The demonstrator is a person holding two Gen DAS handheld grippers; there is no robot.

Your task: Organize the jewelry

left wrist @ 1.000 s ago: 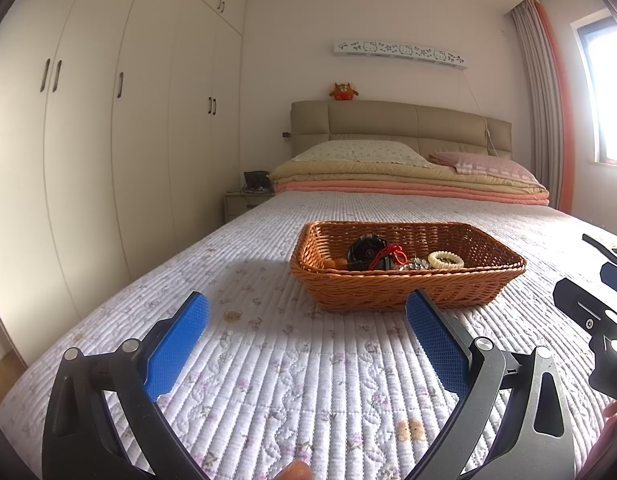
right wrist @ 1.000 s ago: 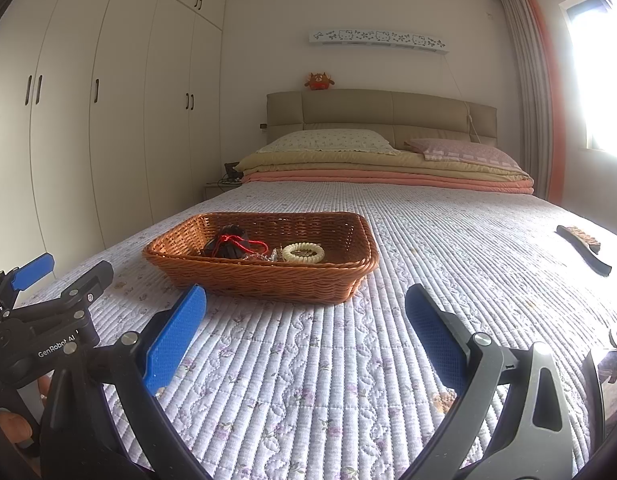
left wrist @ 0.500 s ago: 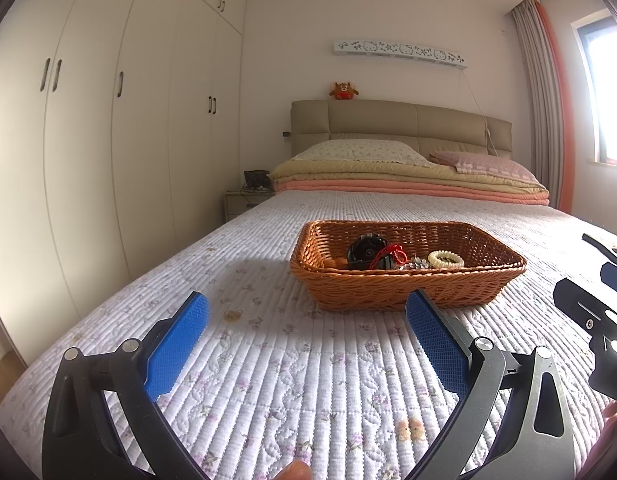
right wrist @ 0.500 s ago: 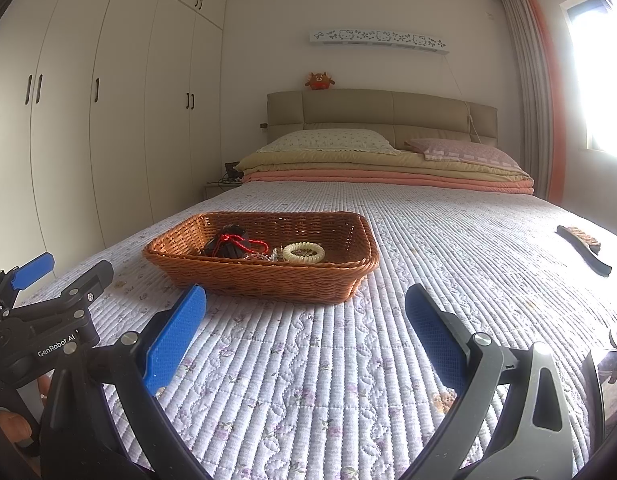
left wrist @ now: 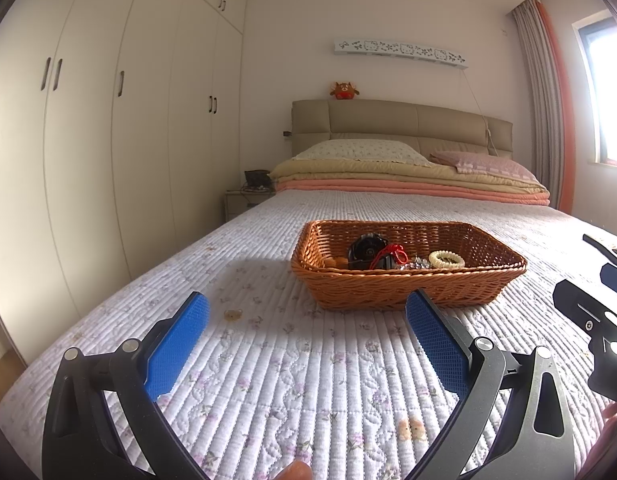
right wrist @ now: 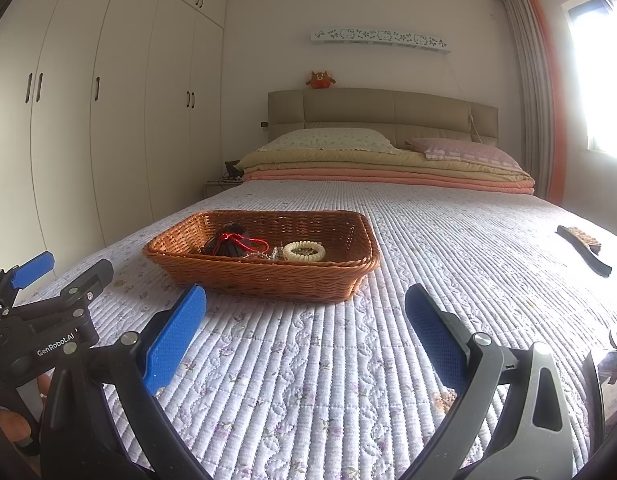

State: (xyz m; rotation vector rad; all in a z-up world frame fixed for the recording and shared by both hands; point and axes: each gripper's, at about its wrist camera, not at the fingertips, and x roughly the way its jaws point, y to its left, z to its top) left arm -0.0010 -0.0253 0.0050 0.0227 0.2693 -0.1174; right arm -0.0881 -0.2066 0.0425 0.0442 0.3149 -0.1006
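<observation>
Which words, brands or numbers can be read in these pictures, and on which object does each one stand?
"GenRobot.AI": white letters on the black body of the left tongs, seen in the right wrist view.
The white wall shelf above the headboard bears cartoon cat faces and bows, no letters.
No other text is readable in either view.

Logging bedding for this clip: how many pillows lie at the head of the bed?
2: a cream floral pillow on the left, a pink pillow on the right, both on the folded blankets. More could be hidden behind.
</observation>
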